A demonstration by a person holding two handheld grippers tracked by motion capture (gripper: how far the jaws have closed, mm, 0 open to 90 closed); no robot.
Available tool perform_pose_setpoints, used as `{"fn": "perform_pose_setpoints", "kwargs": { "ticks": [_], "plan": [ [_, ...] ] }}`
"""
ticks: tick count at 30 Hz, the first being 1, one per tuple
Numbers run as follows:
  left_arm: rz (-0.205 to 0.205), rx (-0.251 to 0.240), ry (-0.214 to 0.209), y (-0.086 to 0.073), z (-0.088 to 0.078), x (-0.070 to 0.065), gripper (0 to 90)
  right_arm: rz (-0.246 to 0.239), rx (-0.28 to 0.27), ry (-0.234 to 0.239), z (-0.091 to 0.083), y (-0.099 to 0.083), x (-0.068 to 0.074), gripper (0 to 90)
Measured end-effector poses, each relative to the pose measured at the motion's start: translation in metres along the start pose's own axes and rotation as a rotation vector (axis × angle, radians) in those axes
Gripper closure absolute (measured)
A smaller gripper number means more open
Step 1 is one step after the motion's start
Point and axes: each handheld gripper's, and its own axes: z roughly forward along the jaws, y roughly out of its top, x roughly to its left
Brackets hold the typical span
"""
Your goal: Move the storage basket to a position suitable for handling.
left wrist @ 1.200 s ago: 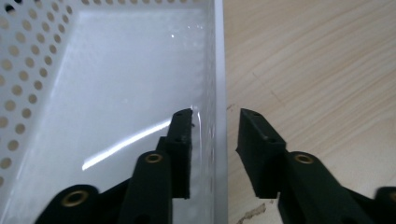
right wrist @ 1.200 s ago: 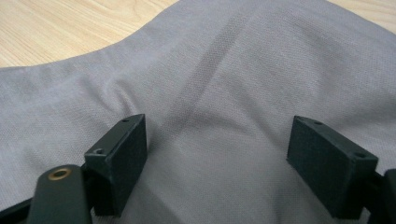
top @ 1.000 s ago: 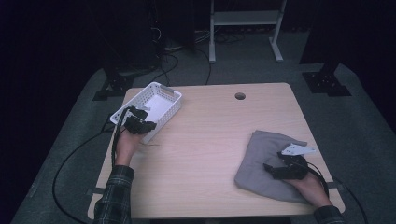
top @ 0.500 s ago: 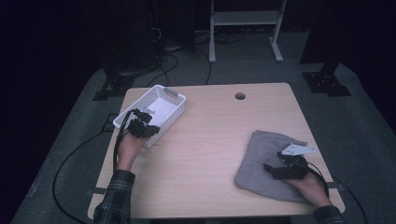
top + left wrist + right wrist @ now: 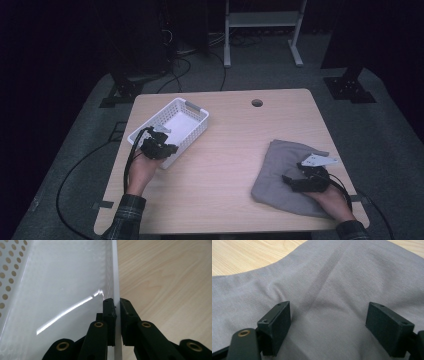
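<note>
On basket (image 5: 75, 277) rim, left gripper (image 5: 117, 312) fingers.

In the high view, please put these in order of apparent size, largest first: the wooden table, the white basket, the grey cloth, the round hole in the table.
1. wooden table
2. grey cloth and white basket: they look about alike, so I do not rank them.
3. round hole

One white basket (image 5: 172, 128), one grey cloth (image 5: 285, 172) and two claws on one wooden table (image 5: 235, 150).
</note>
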Motion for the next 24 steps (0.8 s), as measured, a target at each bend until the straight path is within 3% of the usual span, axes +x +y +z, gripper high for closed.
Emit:
{"fn": "perform_pose_setpoints", "kwargs": {
  "ticks": [24],
  "plan": [
    [0.111, 0.011, -0.068, -0.03, -0.016, -0.091, 83.0, 0.0, 0.001, 0.001, 0.0, 0.0, 0.0, 18.8]
  ]
}}
